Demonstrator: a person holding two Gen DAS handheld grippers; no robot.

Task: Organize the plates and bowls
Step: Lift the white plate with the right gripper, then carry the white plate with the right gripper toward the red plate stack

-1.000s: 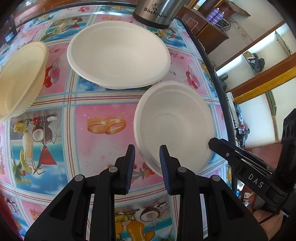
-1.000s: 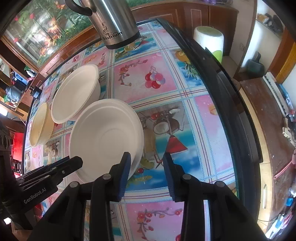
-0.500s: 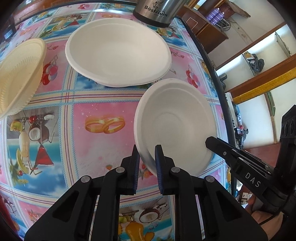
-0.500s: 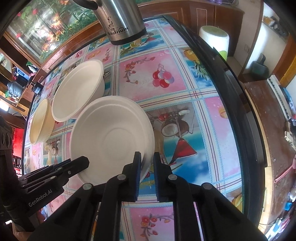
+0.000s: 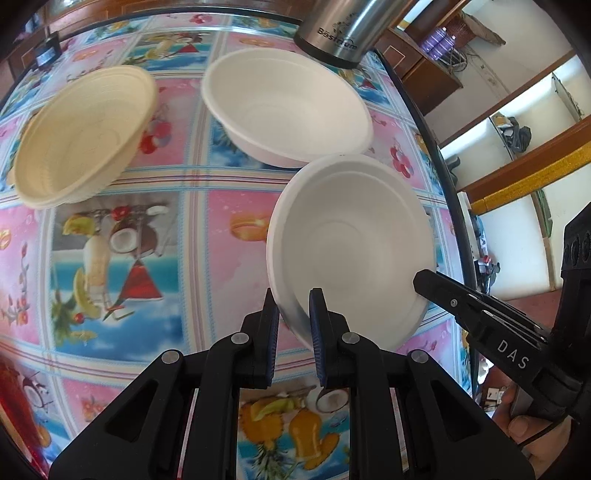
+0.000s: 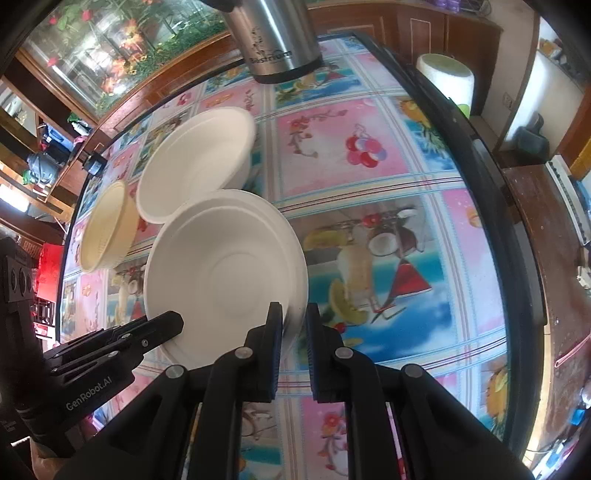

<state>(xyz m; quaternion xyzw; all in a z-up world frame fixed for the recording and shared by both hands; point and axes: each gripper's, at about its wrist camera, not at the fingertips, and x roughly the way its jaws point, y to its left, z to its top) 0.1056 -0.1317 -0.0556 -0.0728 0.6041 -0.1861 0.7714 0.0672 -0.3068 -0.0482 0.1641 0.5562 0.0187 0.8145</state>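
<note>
A small white bowl (image 5: pixel 354 243) is held by both grippers and lifted off the table. My left gripper (image 5: pixel 293 314) is shut on its left rim. My right gripper (image 6: pixel 294 325) is shut on its right rim; the bowl also shows in the right wrist view (image 6: pixel 225 273). A larger white bowl (image 5: pixel 284 107) stands behind it on the table, also in the right wrist view (image 6: pixel 195 162). A cream ribbed bowl (image 5: pixel 81 133) sits to the left, seen too in the right wrist view (image 6: pixel 103 225).
A steel thermos (image 5: pixel 340 26) stands at the back of the flower-patterned table (image 5: pixel 129 258), also in the right wrist view (image 6: pixel 277 37). The table's dark edge (image 6: pixel 498 206) runs along the right. A white and green bin (image 6: pixel 447 77) stands beyond it.
Both grippers closed on the small white bowl's rim and lifted it off the table. The view has shifted, with the cream bowl now more in sight.
</note>
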